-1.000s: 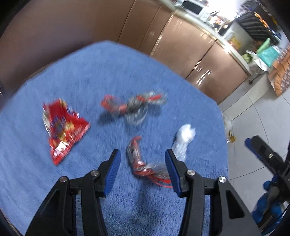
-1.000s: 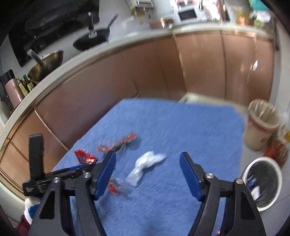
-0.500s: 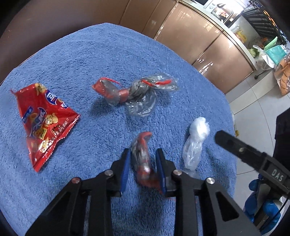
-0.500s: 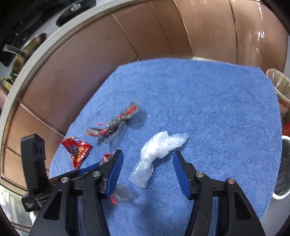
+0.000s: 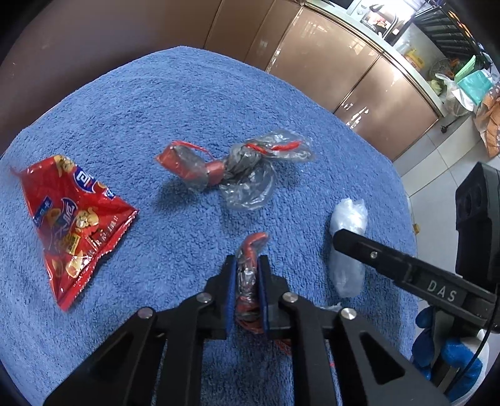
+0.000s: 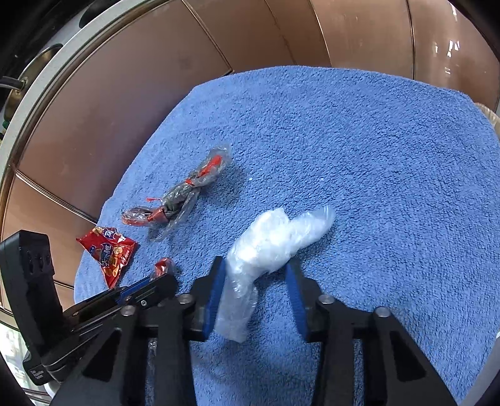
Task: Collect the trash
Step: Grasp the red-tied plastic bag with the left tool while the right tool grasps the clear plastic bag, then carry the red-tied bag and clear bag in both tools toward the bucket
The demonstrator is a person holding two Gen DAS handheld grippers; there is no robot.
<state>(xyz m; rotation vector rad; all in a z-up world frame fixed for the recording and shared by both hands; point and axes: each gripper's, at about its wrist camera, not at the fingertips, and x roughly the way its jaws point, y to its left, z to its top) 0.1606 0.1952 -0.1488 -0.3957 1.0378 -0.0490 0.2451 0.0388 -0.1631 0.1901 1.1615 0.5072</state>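
Clenched, our left gripper pinches the twisted red-and-clear plastic wrapper at lower centre. Our right gripper, jaws closing, straddles the crumpled clear plastic bag on the blue terry towel. Grasping step; lifting comes next. A second ago both grippers stood wide, higher.

This is a home kitchen. Glossy brown cabinet doors run under a pale countertop along the wall, and the floor is laid with light tiles. In the left wrist view the counter carries a small oven-like appliance, bags and a teal package. In the right wrist view a metal pan shows on the counter's edge.
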